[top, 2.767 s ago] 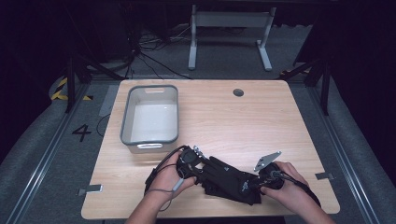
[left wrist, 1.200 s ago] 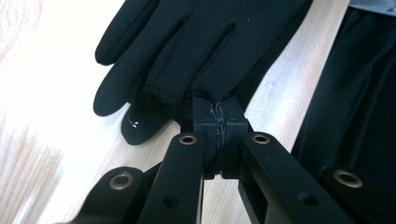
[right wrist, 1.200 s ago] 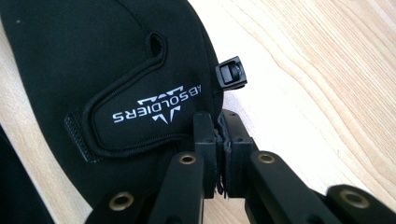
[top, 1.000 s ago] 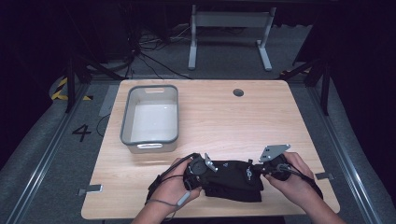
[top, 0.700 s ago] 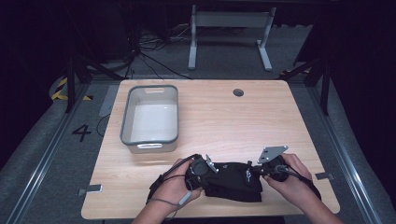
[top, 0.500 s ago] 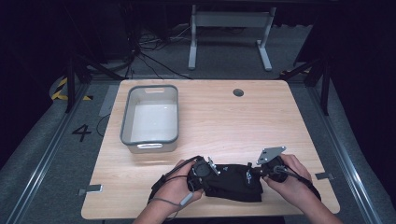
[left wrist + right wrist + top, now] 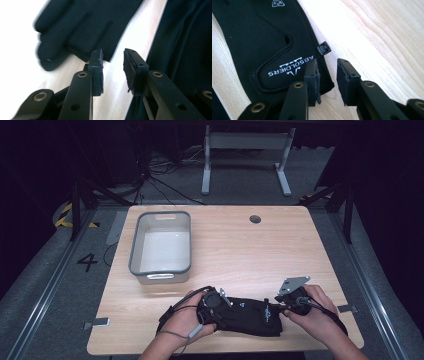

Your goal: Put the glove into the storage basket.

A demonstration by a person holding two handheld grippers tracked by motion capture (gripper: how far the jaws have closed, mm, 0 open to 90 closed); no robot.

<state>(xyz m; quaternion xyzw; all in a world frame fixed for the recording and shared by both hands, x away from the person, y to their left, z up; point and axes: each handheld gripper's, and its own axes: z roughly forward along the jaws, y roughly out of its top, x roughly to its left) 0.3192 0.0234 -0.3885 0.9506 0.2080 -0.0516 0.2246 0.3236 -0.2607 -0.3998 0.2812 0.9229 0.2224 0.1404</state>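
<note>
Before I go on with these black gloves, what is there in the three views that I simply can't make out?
- High view: the gloves merge into one dark patch; whether they are stacked is unclear, and the hands cover both ends.
- Left gripper view: glove fingertips blurred; the dark fabric at right is cut off by the edge.
- Right gripper view: the glove's upper logo is cut by the top edge.
- High view: the tub's near inner wall is hidden by its rim.
</note>
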